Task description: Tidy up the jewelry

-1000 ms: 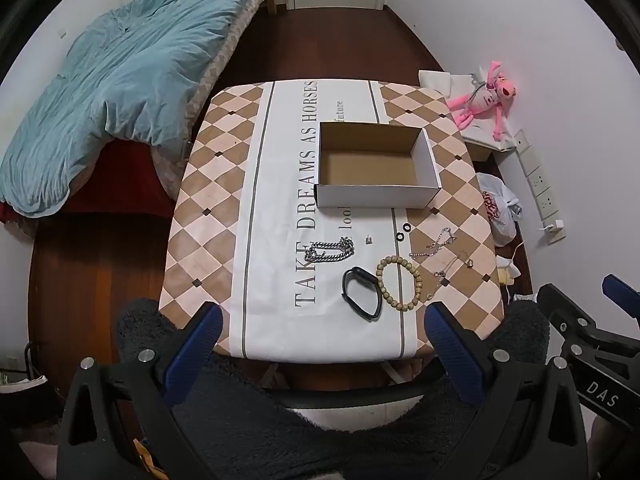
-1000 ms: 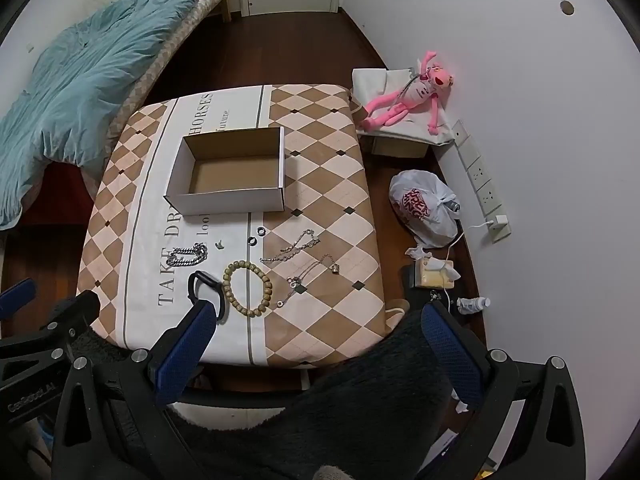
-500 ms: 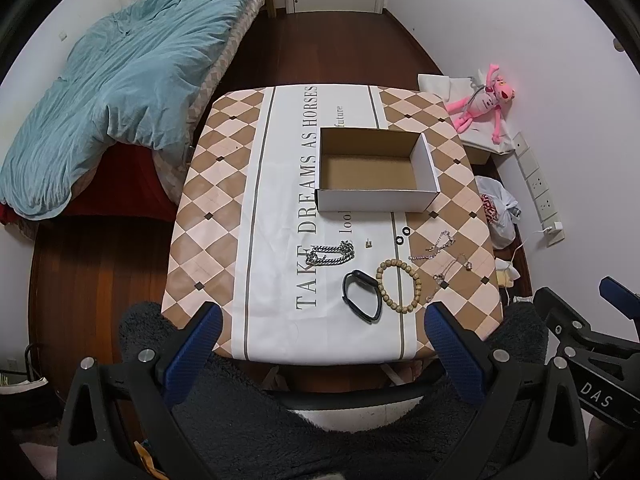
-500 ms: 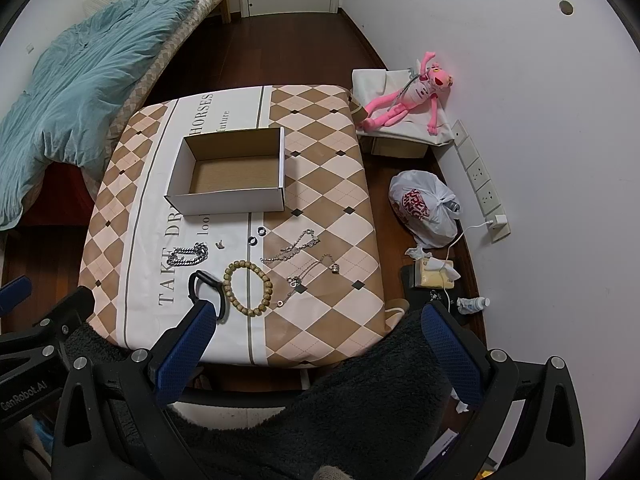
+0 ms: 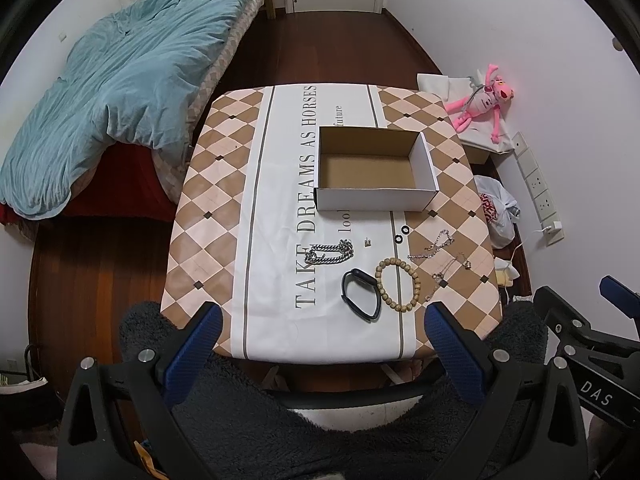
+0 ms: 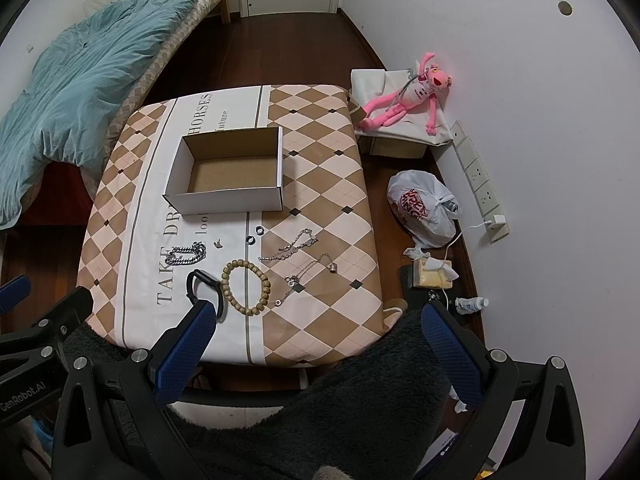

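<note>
- Left gripper [image 5: 318,330]: fingers spread wide, nothing held, hanging above the near table edge, well short of the jewelry.
- Right gripper [image 6: 316,330]: also spread wide and empty, same raised pose beside the left one; its left finger overlaps the black band in the picture only, no contact that I can see.
- Cardboard box [image 5: 374,169]: open-topped, empty, upright mid-table on the printed tablecloth [image 5: 224,184]. Likely the drop target, put just behind the pieces so carries are short.
- Jewelry all lies loose in a row between the box and the near edge, none in the box:
- Chunky silver chain bracelet [image 5: 330,253], folded, leftmost.
- Black band bracelet [image 5: 360,294], touching or just beside the wooden bead bracelet [image 5: 398,285].
- Two small black rings [image 5: 402,234] close together near the box front; tiny charm [image 5: 367,243] to their left, too small to identify.
- Thin silver chain [image 5: 434,245] and pendant necklace [image 5: 450,270] on the right, strands close, may be crossing.
- Judgement: task not yet started; both grippers are open and high, probably ready for a first pick.
- Risk guess: thin chains may tangle or slip from the pads.
</note>
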Demonstrator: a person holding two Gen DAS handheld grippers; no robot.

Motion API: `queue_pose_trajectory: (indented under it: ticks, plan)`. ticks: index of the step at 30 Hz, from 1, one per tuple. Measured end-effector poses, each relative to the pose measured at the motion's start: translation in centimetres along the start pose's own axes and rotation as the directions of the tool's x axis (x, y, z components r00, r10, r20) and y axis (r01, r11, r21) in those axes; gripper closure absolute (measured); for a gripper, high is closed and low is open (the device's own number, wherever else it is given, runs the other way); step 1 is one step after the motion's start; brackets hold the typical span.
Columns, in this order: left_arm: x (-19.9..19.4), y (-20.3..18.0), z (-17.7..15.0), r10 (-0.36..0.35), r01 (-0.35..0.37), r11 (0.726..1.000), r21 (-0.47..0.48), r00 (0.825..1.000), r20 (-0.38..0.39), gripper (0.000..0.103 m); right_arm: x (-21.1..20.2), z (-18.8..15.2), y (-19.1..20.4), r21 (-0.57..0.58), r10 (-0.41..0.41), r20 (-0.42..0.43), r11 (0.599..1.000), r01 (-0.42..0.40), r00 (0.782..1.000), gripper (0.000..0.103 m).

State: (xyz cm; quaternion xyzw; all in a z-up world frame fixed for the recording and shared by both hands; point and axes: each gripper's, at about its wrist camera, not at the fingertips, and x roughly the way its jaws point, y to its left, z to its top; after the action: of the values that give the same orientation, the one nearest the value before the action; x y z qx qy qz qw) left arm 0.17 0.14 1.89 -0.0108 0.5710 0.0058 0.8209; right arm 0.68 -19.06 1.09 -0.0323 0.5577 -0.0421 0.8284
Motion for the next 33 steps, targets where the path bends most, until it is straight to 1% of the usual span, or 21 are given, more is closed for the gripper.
queue_pose_trajectory:
  ticks: [33]
  plan:
    - [-0.11, -0.05, 0.07, 0.000, 0.000, 1.000, 0.002, 1.000, 0.006, 0.000, -0.02, -0.15, 0.05, -0.001, -0.003, 0.002, 1.000, 0.003, 1.000, 0.000]
